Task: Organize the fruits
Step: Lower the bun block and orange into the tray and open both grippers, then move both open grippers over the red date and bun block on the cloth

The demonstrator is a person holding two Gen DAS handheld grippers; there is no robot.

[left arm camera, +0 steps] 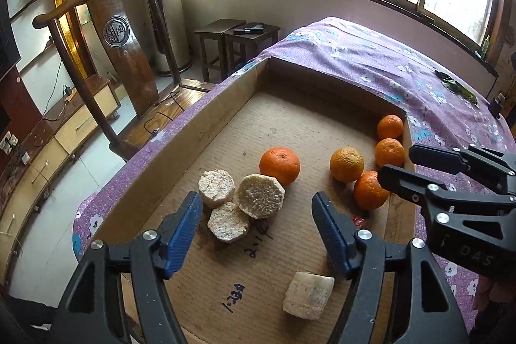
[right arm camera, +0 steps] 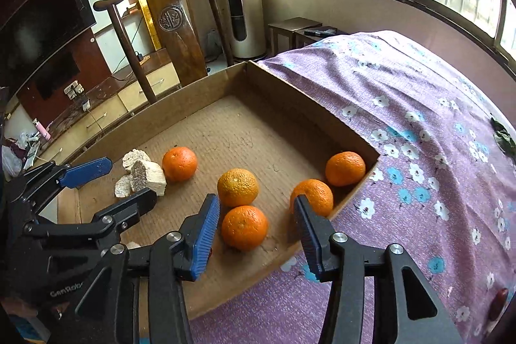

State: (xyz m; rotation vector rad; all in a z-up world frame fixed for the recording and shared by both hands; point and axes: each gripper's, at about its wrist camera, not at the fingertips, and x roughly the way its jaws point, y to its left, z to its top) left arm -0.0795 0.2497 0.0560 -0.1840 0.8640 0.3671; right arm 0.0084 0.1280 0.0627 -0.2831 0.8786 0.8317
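Two scrawls [left arm camera: 258, 242] (one "2.14") on cardboard tray [left arm camera: 193, 134]

On your cardboard tray's floor [left arm camera: 290, 124], handwritten "2.14" sits just below the pale chunks; "1-23.0" nearer you; the left gripper [right arm camera: 106, 179] body reads "GenRobo".

Five oranges lie loose in a shallow cardboard tray [left arm camera: 225, 105]. One bright orange [left arm camera: 280, 165] rests ahead of the left tool [left arm camera: 258, 231], touching three pale porous cut pieces [left arm camera: 240, 199]. A duller, rough-skinned orange [right arm camera: 238, 187] and a glossy one [right arm camera: 244, 227] sit just ahead of the right tool [right arm camera: 256, 231]. Two more [right arm camera: 312, 196] [right arm camera: 345, 168] lie beyond it along the tray's wall. A fourth pale block [left arm camera: 308, 294] lies under the left tool.
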